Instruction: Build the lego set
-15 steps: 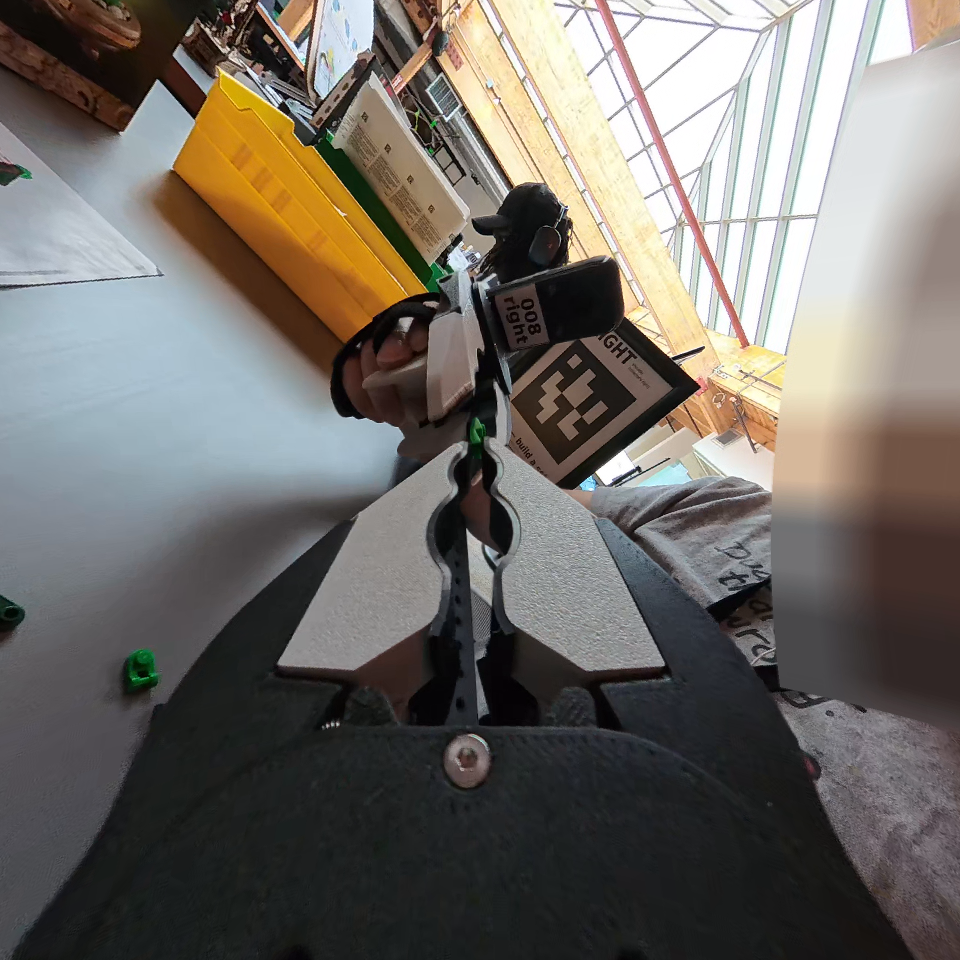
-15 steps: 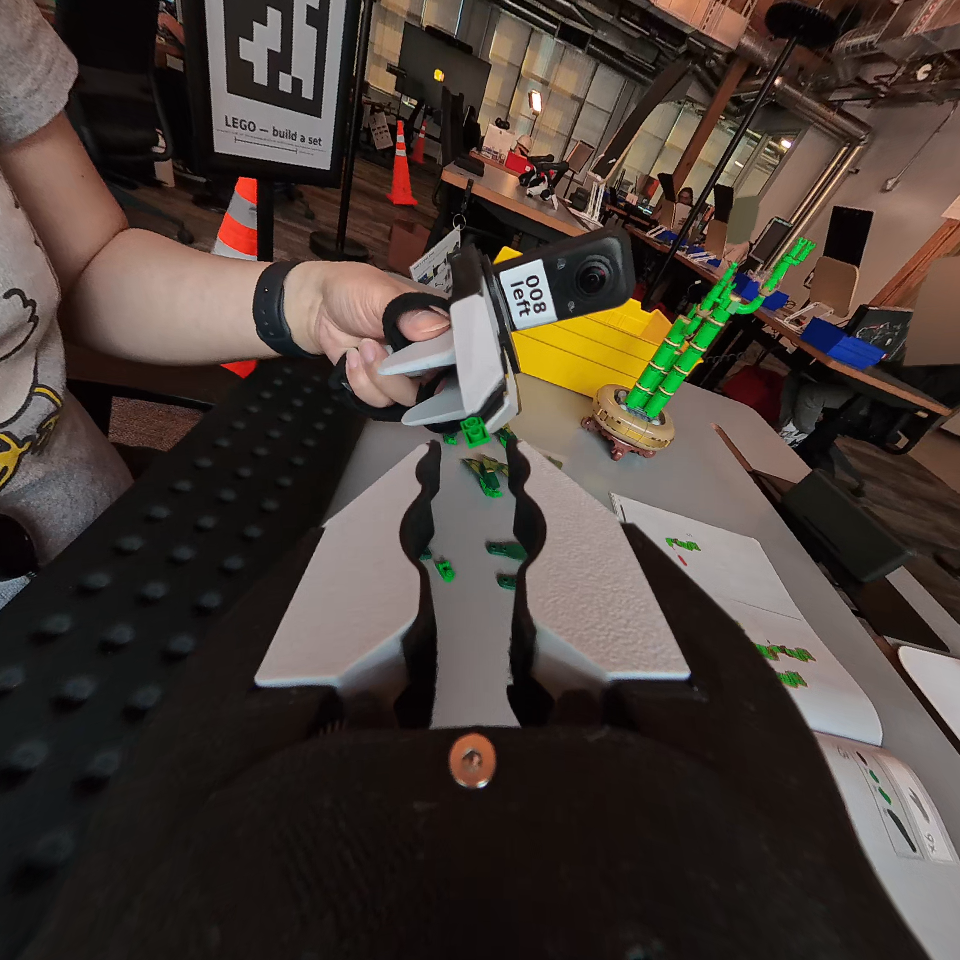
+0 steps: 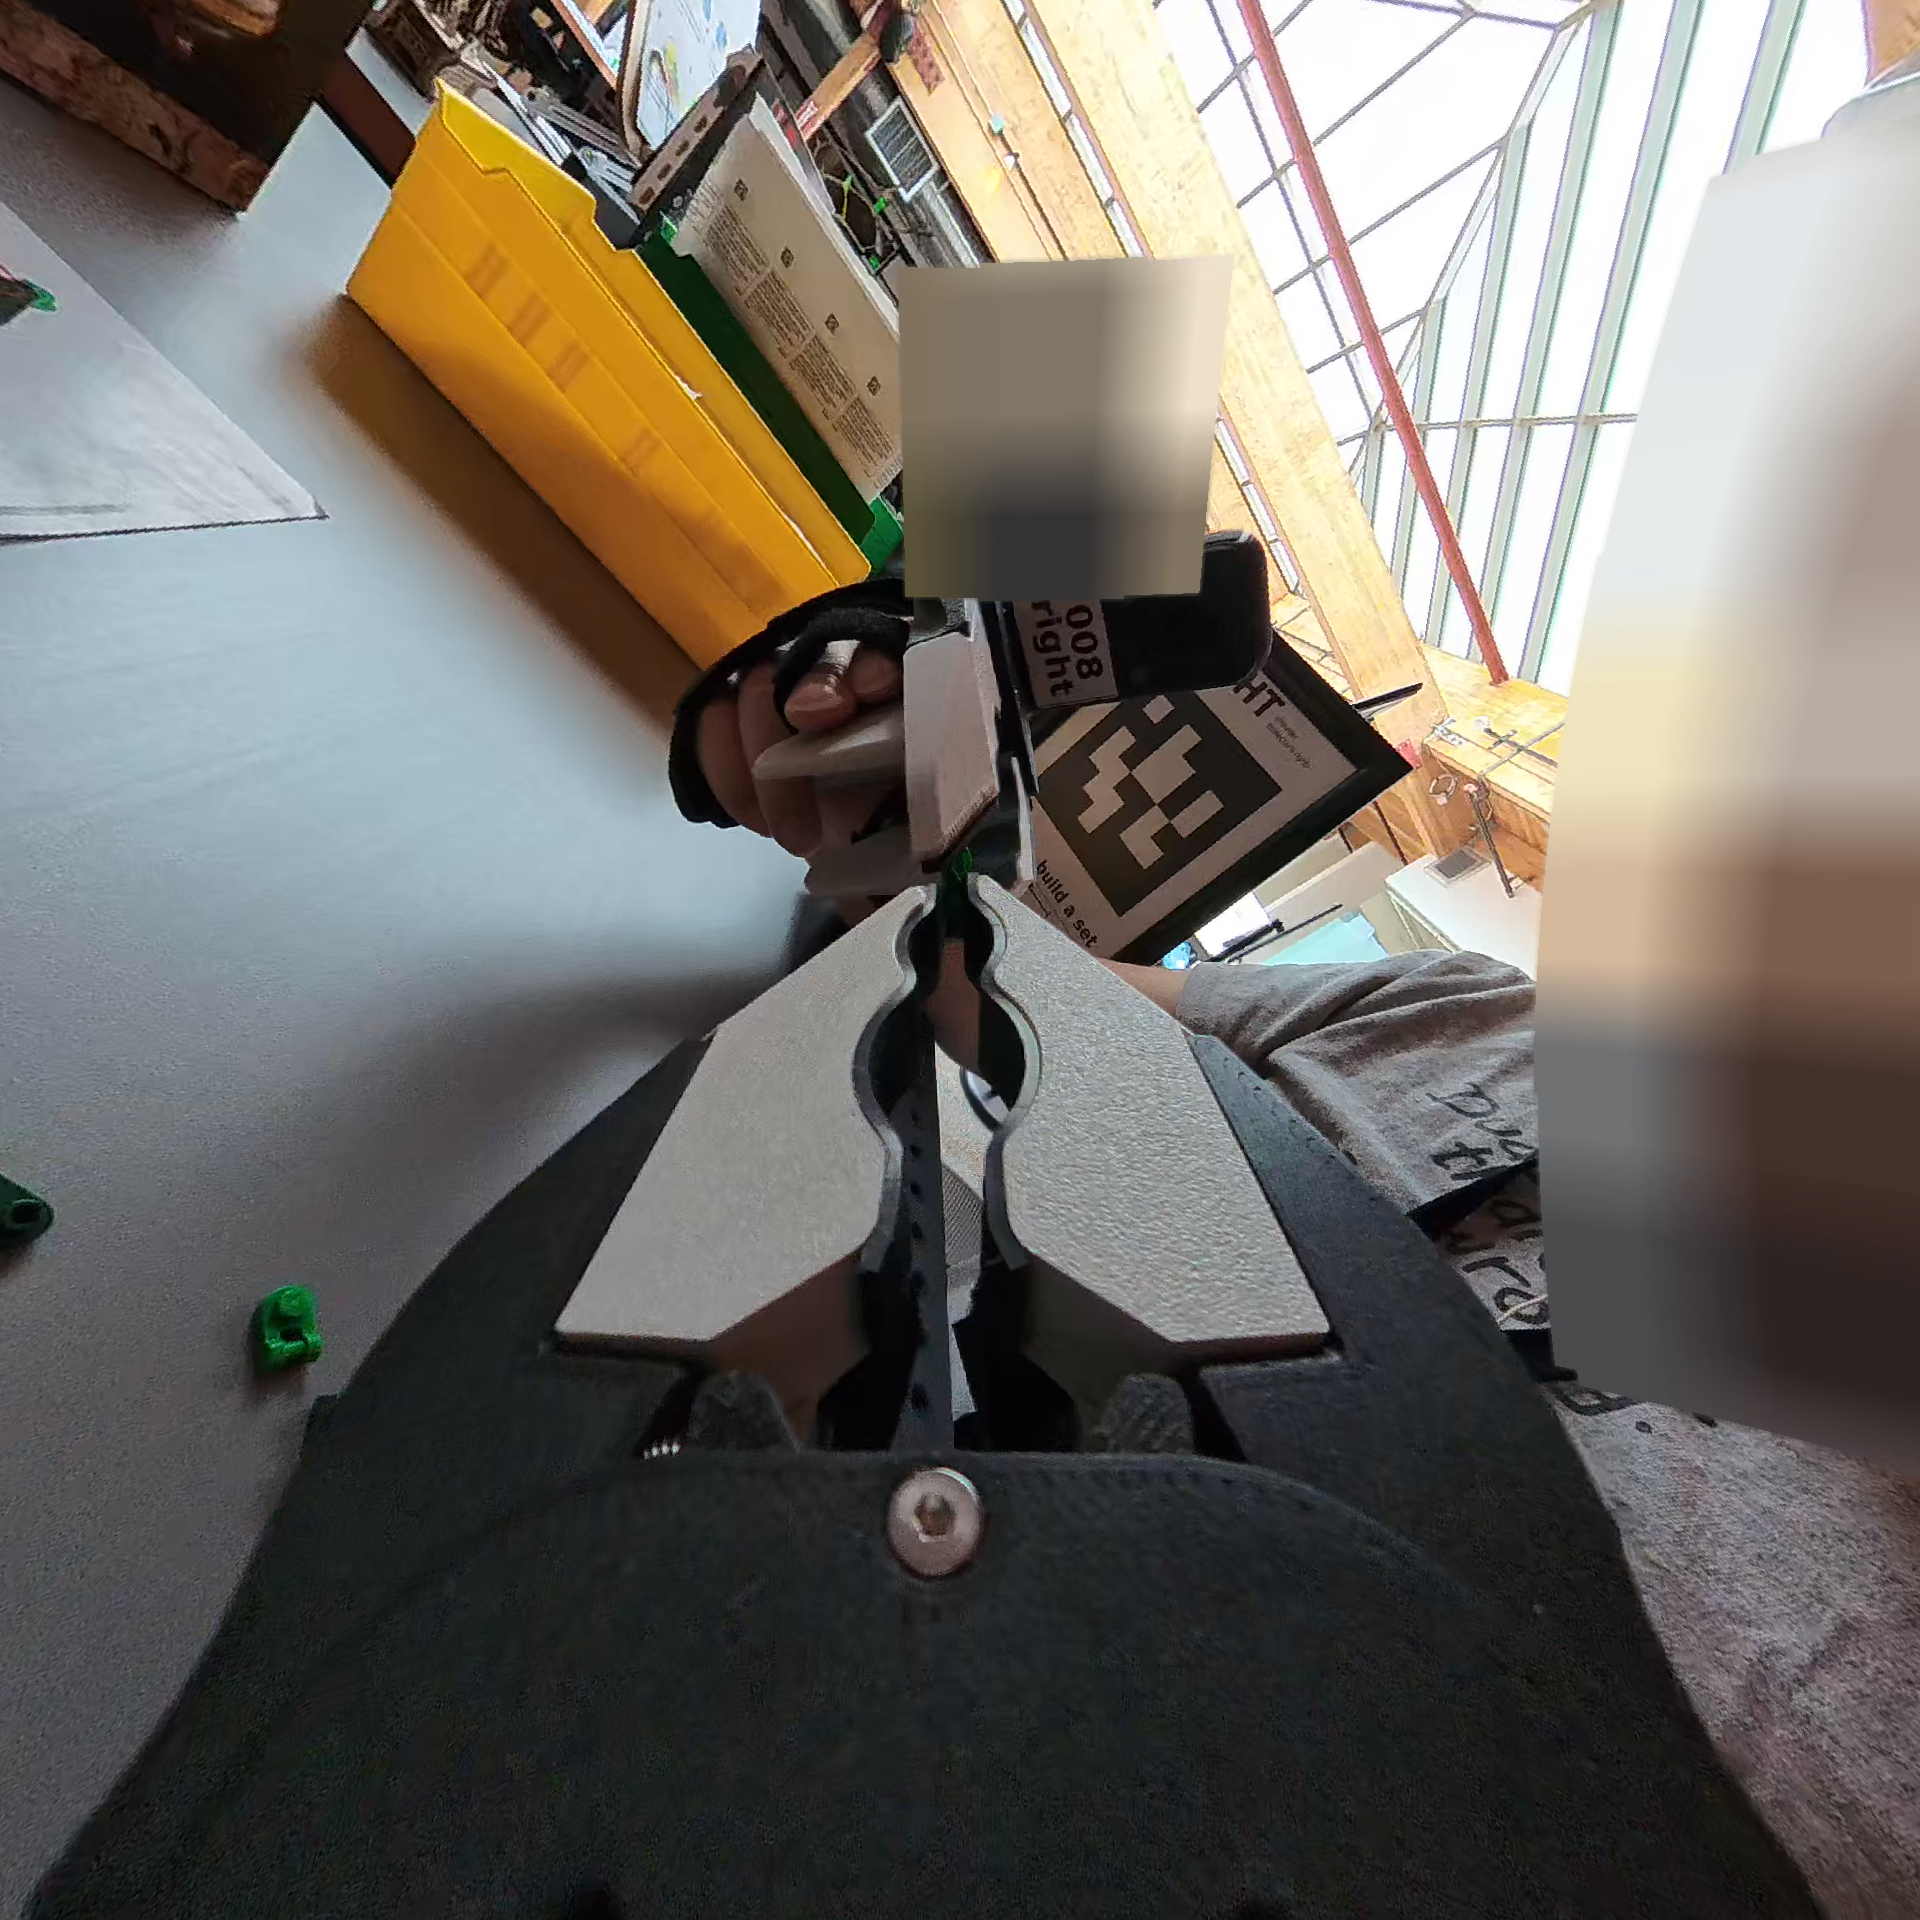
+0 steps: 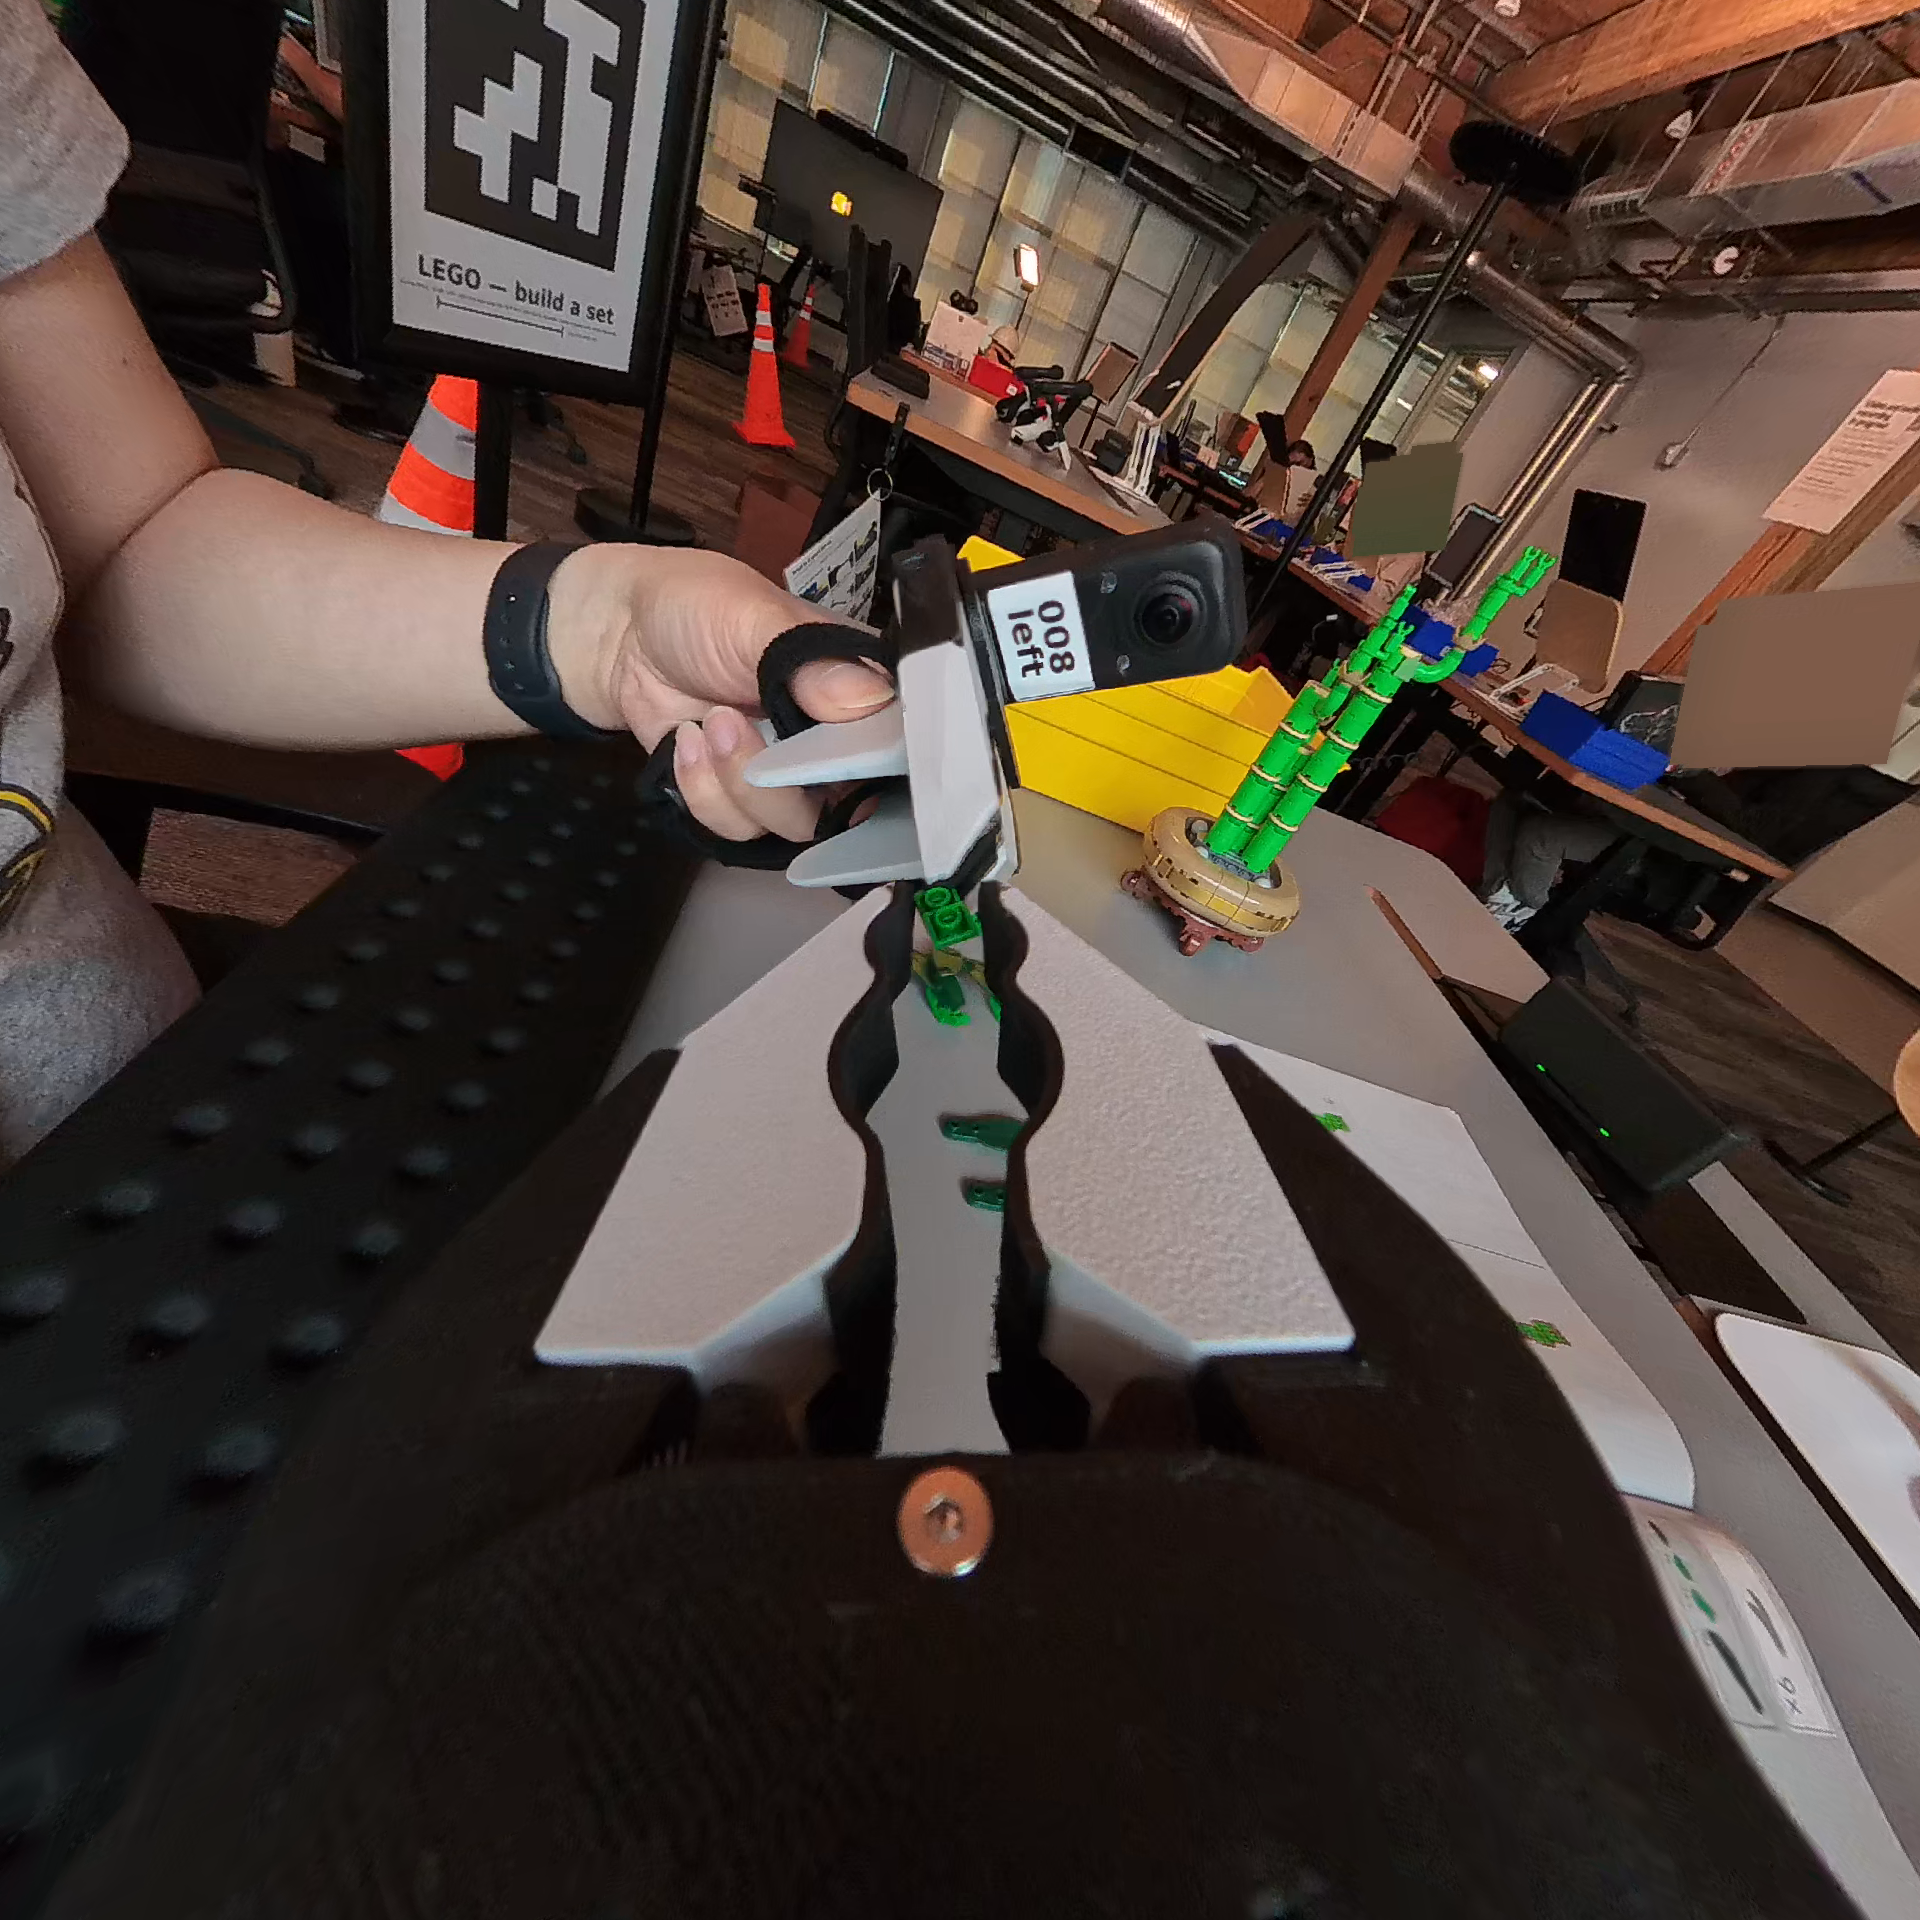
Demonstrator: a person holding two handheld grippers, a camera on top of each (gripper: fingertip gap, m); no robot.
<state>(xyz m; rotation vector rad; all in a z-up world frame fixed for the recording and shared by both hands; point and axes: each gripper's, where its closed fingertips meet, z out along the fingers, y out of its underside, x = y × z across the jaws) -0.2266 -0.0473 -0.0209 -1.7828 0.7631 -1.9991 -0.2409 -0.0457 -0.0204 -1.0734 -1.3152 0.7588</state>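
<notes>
A small green lego piece (image 4: 943, 916) is pinched at the tip of my left gripper (image 3: 951, 883), which is shut on it; only its edge (image 3: 957, 865) shows there. My right gripper (image 4: 943, 920) meets the left one tip to tip above the grey table (image 3: 260, 831). Its fingers stand on either side of the piece with a narrow gap, open. The built model, green bamboo stalks (image 4: 1340, 727) in a tan pot (image 4: 1221, 883), stands to the right behind them. Loose green pieces (image 4: 977, 1130) lie on the table under the right gripper.
Yellow bins (image 4: 1132, 748) stand at the table's far side. An open instruction booklet (image 4: 1403, 1195) lies to the right. Two more green pieces (image 3: 286, 1340) lie at the left in the left wrist view. A black studded surface (image 4: 312, 1091) rises at the left. My two grippers' fingertips are within a few centimetres of each other.
The two grippers have moved closer together, so the green piece now sits between the right gripper's fingertips. The right gripper's gap has narrowed slightly.
</notes>
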